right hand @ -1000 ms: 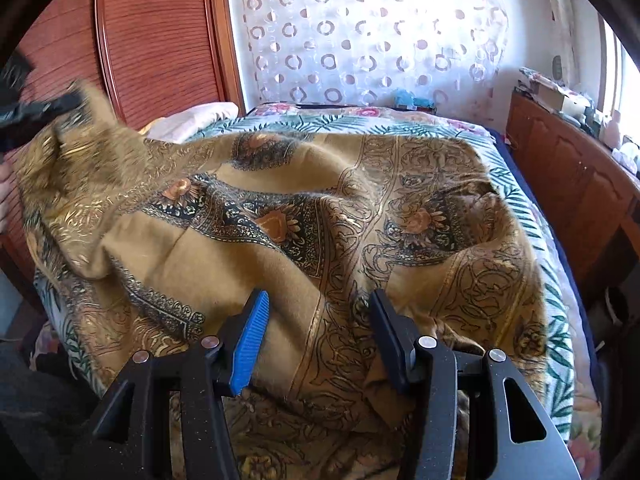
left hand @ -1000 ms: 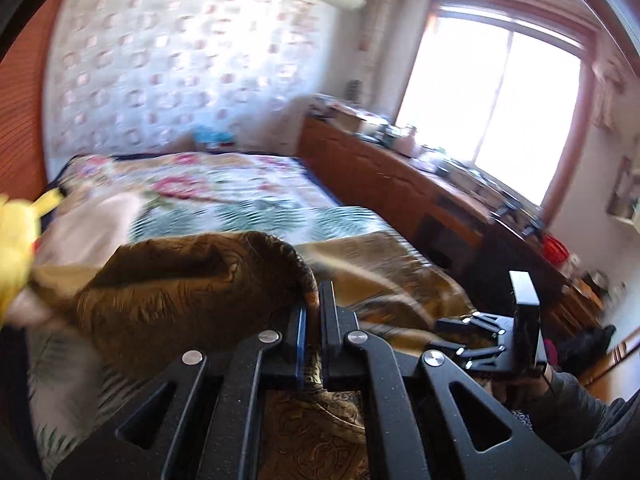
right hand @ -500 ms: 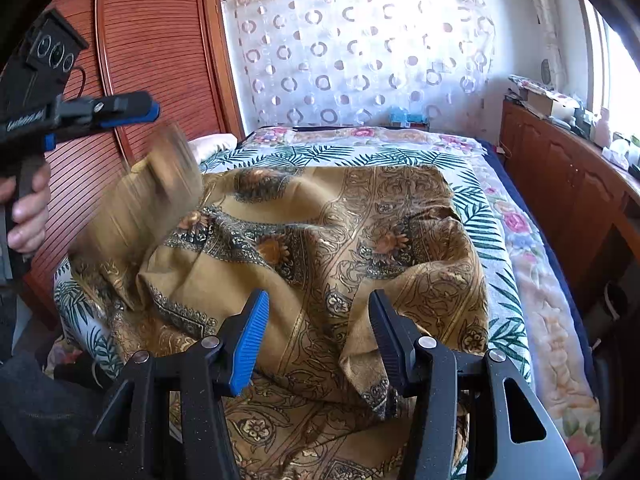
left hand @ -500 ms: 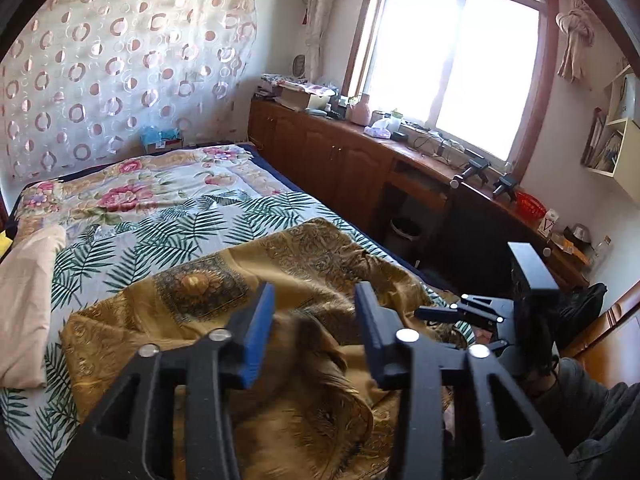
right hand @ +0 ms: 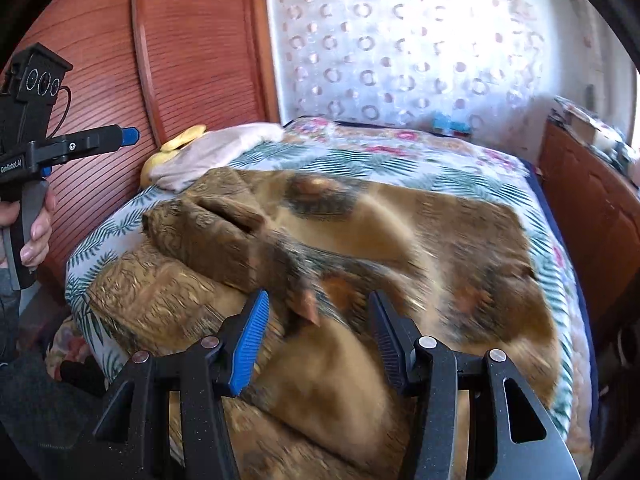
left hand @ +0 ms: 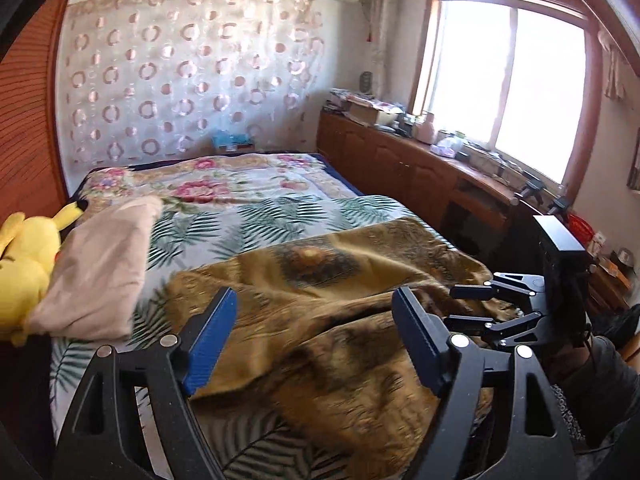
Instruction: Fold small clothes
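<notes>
Jaws of the left gripper (left hand: pixel 312 336) have just been opening and are seen wide apart, with nothing gripped; the mustard-brown patterned fabric garment (left hand: pixel 340 300) lies loose just beyond and below them. The right gripper (right hand: pixel 316 340) is held half open over the same cloth, clamping nothing, and appears nearer to it. The garment is spread across the bed's (left hand: pixel 256 220) near edge, bunched towards its near left corner. One garment and two grippers are counted.

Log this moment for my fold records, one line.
left tool: open, just released | right tool: open | brown patterned cloth: rumpled on bed
</notes>
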Demonstrator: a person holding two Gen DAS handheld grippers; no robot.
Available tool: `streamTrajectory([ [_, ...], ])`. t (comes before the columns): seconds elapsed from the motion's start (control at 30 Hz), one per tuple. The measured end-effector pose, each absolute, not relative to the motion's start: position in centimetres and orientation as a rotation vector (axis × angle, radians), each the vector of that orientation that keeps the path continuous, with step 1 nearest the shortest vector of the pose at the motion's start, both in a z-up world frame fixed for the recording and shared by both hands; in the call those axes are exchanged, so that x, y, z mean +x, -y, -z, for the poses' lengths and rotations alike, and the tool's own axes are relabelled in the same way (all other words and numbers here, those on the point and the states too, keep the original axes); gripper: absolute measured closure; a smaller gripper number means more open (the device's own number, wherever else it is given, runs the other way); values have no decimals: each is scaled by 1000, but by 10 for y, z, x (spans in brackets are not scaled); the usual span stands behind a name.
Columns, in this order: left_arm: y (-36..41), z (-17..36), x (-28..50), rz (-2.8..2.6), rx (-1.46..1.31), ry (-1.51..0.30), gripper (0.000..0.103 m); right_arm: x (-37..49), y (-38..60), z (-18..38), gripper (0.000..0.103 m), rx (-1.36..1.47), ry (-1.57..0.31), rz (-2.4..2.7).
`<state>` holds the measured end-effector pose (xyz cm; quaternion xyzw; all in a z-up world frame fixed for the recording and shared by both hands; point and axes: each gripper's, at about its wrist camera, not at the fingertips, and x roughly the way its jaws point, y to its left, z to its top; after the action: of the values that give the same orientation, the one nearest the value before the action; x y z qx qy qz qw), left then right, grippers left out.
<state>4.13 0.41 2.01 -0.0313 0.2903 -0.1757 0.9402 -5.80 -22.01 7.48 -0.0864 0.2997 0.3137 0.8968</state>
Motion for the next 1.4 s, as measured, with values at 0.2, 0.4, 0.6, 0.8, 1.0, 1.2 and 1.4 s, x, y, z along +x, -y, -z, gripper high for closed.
streamTrajectory([
  [0.2,-45,3,35,259,-117,-624,23,-30,173,-57,46,-287,-698,-685],
  [0.4,-59,16,30,221,-149,-638,23,-12,154,-55,98,-291,-733,-762],
  [0.6,-63,18,28,224,-162,-633,23,-30,182,-103,98,-162,-600,-803],
  [0.8,-55,9,22,249,-154,-615,23,-52,254,-128,98,-127,-562,-634],
  [1.0,-46,6,23,268,-143,-601,23,-34,304,-78,93,-153,-733,-437],
  [1.2,-33,6,25,282,-122,-609,23,-41,304,-89,55,-135,-695,-407],
  [1.4,-25,6,26,287,-109,-614,23,-54,266,-104,54,-203,-604,-504],
])
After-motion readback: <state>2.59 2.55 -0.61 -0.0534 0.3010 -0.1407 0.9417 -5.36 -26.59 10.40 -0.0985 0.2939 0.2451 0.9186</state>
